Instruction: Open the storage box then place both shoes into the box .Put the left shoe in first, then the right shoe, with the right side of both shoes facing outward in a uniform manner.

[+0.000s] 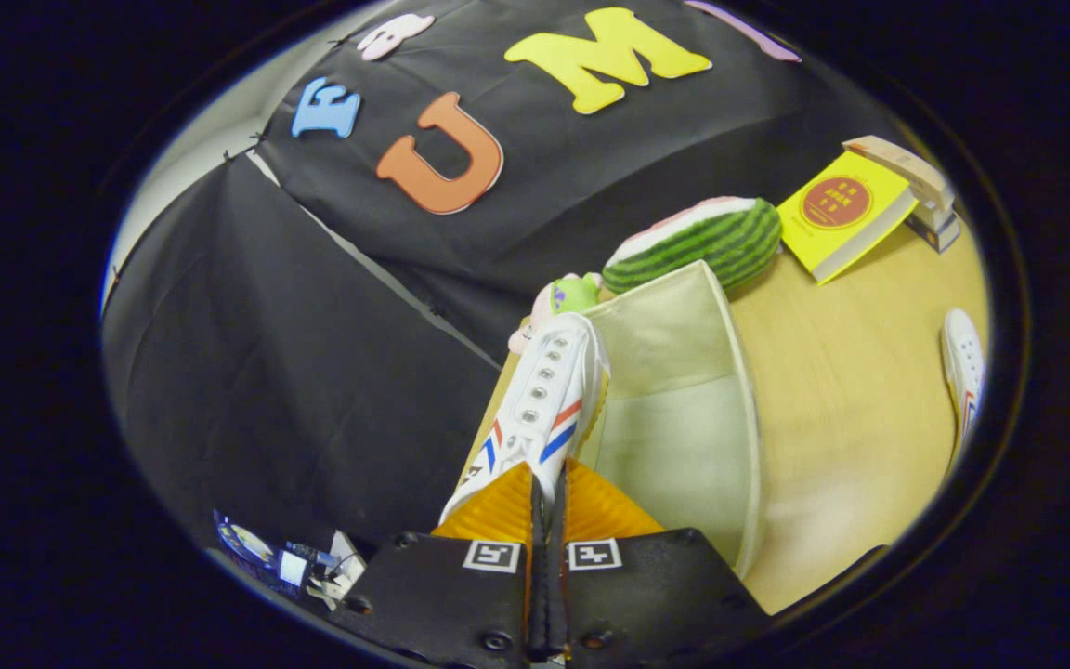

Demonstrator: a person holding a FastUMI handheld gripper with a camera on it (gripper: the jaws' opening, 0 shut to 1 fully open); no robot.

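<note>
My gripper (549, 488) is shut on the heel end of a white canvas shoe (544, 395) with red and blue stripes, both fingers pinching its collar. The shoe points away from the fingers, hanging along the left wall of an open cream fabric storage box (739, 390), above or just inside its rim. The box's pale inside shows to the right of the shoe. A second white shoe (962, 372) with the same stripes lies on the wooden table (851, 372), far off to the right of the box.
Beyond the box sit a watermelon-slice plush (711, 237) and a small green toy (574, 293). A yellow book (837, 214) leans on other books (920, 181) at the table's back right. The booth's black cloth wall hangs left of the table.
</note>
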